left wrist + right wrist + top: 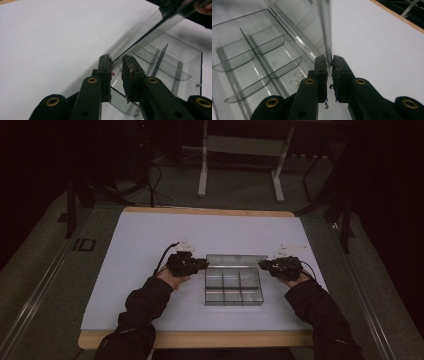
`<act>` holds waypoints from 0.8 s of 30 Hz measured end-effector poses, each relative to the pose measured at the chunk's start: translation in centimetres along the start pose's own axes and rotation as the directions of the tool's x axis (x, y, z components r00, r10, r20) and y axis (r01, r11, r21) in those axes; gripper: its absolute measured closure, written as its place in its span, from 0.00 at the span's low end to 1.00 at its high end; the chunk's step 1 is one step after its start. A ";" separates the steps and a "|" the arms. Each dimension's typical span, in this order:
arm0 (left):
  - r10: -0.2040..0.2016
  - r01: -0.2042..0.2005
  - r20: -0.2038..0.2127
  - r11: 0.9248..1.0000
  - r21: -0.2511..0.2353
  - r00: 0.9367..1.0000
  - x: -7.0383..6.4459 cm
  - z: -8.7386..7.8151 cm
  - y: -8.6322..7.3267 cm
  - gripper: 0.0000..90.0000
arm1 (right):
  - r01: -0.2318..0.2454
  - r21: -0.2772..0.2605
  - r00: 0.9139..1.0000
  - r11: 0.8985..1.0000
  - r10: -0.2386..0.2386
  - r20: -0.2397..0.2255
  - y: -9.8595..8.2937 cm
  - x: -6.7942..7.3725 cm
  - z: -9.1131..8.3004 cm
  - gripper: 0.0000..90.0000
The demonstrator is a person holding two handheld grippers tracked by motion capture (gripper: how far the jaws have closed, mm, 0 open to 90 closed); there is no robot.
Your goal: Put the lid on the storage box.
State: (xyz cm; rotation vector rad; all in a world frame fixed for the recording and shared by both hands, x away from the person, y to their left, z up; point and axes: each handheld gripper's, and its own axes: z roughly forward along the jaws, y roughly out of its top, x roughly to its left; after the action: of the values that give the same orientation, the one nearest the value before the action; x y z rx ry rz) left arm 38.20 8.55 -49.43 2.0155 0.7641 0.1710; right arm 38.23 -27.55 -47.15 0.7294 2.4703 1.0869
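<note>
The raised lid [235,260] of the clear box [233,295] is pinched at opposite ends by the left gripper [116,65] and right gripper [329,62], with compartments lying below the jaws.

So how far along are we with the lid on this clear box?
Done: each hand-held gripper has an end of the clear lid, left hand-held gripper and right hand-held gripper both clamped on its edge. In hand: the lid stands raised over the clear compartment box on the white table. Left: swinging it fully open or shut; which way cannot be told.
</note>
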 end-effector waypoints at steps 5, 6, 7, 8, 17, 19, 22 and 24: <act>0.011 -0.011 0.008 1.000 0.020 1.000 -0.3 -0.2 -0.3 0.86 | 0.000 -0.003 0.999 1.000 0.000 -0.032 -0.6 0.1 -0.3 0.91; 0.013 -0.013 0.007 1.000 0.022 1.000 -0.4 -0.3 -0.5 0.86 | 0.005 0.000 0.999 1.000 -0.005 -0.035 -0.7 0.2 -0.4 0.91; 0.016 -0.016 0.007 1.000 0.025 1.000 -0.5 -0.3 -0.6 0.87 | 0.008 0.001 0.999 1.000 -0.008 -0.039 -0.8 0.2 -0.4 0.90; 0.015 -0.015 0.006 0.999 0.028 1.000 -0.6 -0.3 -0.7 0.87 | 0.008 0.001 0.999 1.000 -0.008 -0.039 -0.8 0.2 -0.4 0.90; 0.008 -0.009 0.009 0.999 0.048 1.000 -1.1 -0.3 -1.7 0.84 | 0.010 0.024 0.998 1.000 -0.009 -0.067 -1.9 0.6 -0.5 0.90; 0.000 0.000 0.003 0.998 0.065 1.000 -1.1 -0.2 -2.0 0.80 | 0.001 0.030 0.997 1.000 0.001 -0.073 -2.3 0.6 -0.4 0.89; -0.011 0.011 -0.004 0.996 0.085 1.000 -1.1 0.0 -2.5 0.71 | -0.014 0.050 0.998 0.999 0.017 -0.066 -2.9 0.6 -0.1 0.82; -0.012 0.014 -0.020 0.995 0.103 1.000 -1.1 0.1 -2.8 0.67 | -0.019 0.058 0.998 0.998 0.023 -0.066 -3.1 0.6 0.1 0.81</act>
State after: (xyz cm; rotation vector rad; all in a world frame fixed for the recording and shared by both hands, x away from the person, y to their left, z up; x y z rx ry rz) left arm 36.16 8.85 -51.57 2.1087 0.8128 0.1465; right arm 36.81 -28.98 -49.61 0.7485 2.5653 1.0684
